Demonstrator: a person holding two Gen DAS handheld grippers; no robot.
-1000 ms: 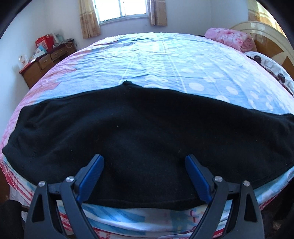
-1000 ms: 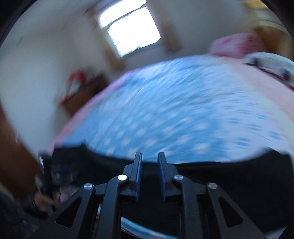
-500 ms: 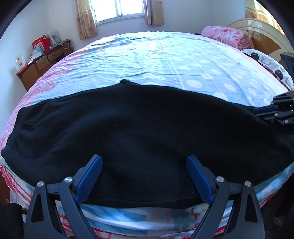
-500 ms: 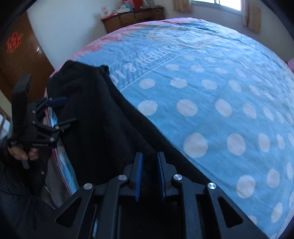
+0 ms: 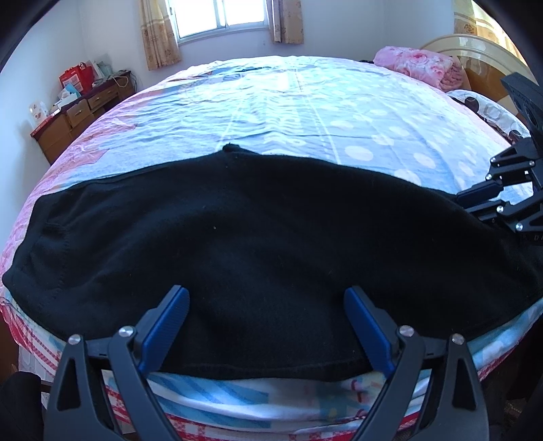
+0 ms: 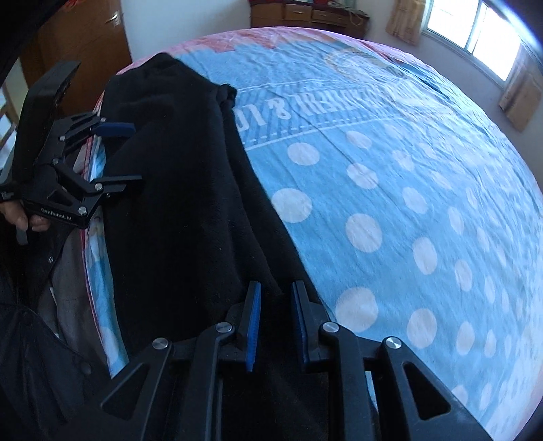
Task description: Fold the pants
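Black left gripper (image 5: 266, 325); blue ribbed fingers (image 5: 165, 327); silver screws.

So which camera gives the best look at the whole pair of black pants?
The left wrist view: the black pants spread edge to edge across the bed. The right wrist view shows them only lengthwise, running away along the bed's edge, their near end behind the right gripper.

Place: a home bedroom.
Bed: wide bed under a blue white-dotted, pink-edged sheet (image 5: 305, 112), cream curved headboard (image 5: 475, 44).
Bedding: folded pink floral blanket (image 5: 417, 64).
Furniture: brown wooden drawer chest (image 5: 78, 112), cluttered on top.
Window: curtained, daylit window (image 5: 220, 15).
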